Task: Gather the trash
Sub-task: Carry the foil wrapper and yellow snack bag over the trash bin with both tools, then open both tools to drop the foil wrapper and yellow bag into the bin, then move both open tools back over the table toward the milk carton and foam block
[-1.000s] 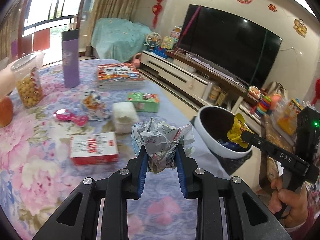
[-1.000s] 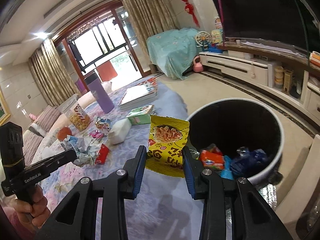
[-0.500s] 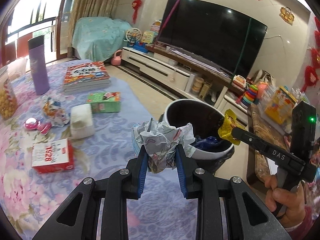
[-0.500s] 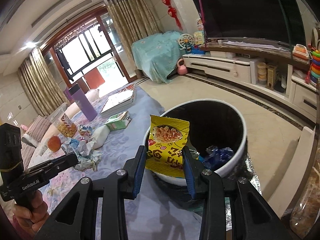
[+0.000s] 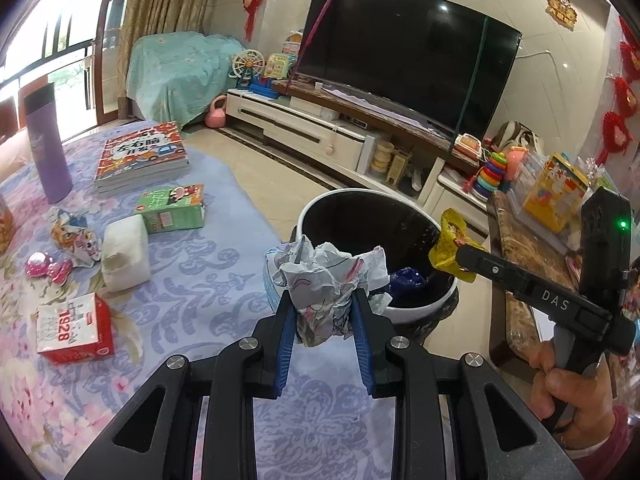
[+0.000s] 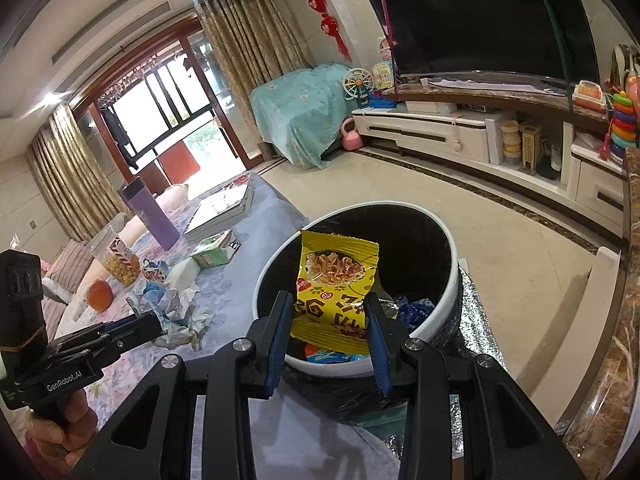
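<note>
Crumpled paper wad (image 5: 326, 280) and glossy yellow wrapper (image 6: 334, 280) above round white bin (image 6: 452, 264).

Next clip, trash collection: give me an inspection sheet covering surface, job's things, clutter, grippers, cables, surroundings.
Surface: table under a floral cloth.
Job's things: crumpled paper in the left gripper; yellow wrapper in the right gripper, over the bin; bin holds other wrappers.
Clutter: books, purple flask, green box, red box, tissue pack, snack jar.
Grippers: both shut on trash.
Cables: nothing seen.
Surroundings: TV, toys, window.
</note>
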`<state>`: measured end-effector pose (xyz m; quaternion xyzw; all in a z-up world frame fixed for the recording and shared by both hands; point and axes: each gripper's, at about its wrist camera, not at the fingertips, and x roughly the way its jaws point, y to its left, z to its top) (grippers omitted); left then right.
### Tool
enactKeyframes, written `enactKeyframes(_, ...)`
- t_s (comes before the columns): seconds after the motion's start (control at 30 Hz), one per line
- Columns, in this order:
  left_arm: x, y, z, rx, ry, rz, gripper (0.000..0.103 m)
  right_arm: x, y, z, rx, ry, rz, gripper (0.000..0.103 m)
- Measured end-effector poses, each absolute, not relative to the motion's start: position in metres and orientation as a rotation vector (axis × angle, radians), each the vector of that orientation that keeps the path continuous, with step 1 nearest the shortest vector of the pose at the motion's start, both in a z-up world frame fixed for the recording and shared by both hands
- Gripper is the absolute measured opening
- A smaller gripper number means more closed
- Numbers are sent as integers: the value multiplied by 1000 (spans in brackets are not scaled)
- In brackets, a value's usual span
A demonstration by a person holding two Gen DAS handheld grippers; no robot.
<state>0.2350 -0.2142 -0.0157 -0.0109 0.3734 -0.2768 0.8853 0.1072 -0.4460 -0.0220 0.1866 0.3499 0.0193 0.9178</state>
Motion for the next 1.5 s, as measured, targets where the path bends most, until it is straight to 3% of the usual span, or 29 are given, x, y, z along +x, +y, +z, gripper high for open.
enactKeyframes(0.9,305,-299,-40,64,824,-631,28,150,-479,-38,375,793,22,40)
enactKeyframes(1.0,308,-302,-41,57,842,-628,42,152,-482,-40,377,802,18,44)
enactKeyframes(1.03,308,-302,-42,52,843,-622,52,152,-483,-41,384,803,14,46)
enactKeyframes(1.07,309,-302,-41,48,840,-618,56,151,-485,-41,391,802,12,51)
enactKeyframes(1.13,307,-301,-40,42,836,-620,56,148,-486,-41,401,794,7,60)
enactKeyframes(1.3,298,-288,-41,21,839,-607,57,139,-486,-33,417,758,-3,65)
enactKeyframes(1.37,291,-276,-43,1,840,-595,59,134,-484,-29,421,739,-7,76)
enactKeyframes(1.5,273,-248,-47,-35,849,-567,59,126,-470,-23,423,714,6,82)
